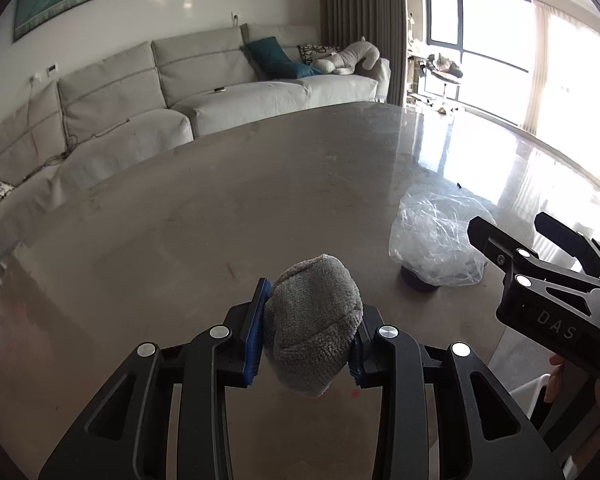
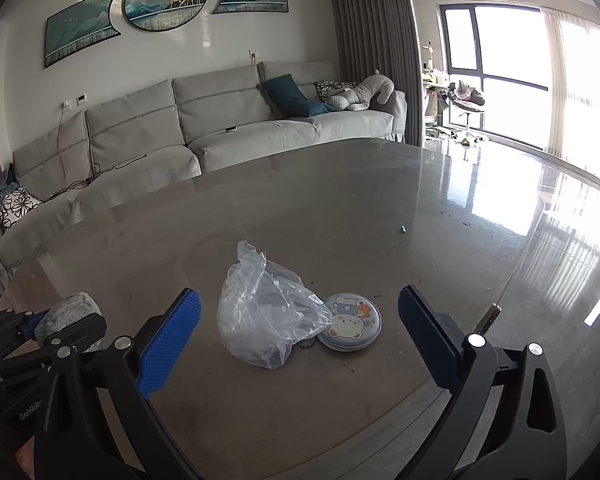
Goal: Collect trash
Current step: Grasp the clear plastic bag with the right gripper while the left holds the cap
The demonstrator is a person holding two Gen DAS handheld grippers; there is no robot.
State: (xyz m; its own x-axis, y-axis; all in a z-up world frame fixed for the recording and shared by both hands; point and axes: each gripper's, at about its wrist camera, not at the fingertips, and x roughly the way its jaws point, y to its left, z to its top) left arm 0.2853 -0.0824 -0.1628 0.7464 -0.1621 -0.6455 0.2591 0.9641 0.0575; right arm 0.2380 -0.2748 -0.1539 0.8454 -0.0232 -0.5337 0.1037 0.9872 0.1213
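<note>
Grey table [image 2: 340, 208], sofa [image 2: 148, 136] past far edge. Left gripper [image 1: 312, 328] clamped on grey cloth [image 1: 314, 320]. Right gripper [image 2: 300, 340] spread wide, empty; plastic bag [image 2: 264, 320] ahead, touching round tin [image 2: 352, 326]. Open tabletop beyond, right edge near.

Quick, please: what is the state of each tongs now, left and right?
Left tongs: closed on the grey cloth.
Right tongs: open, holding nothing.
</note>
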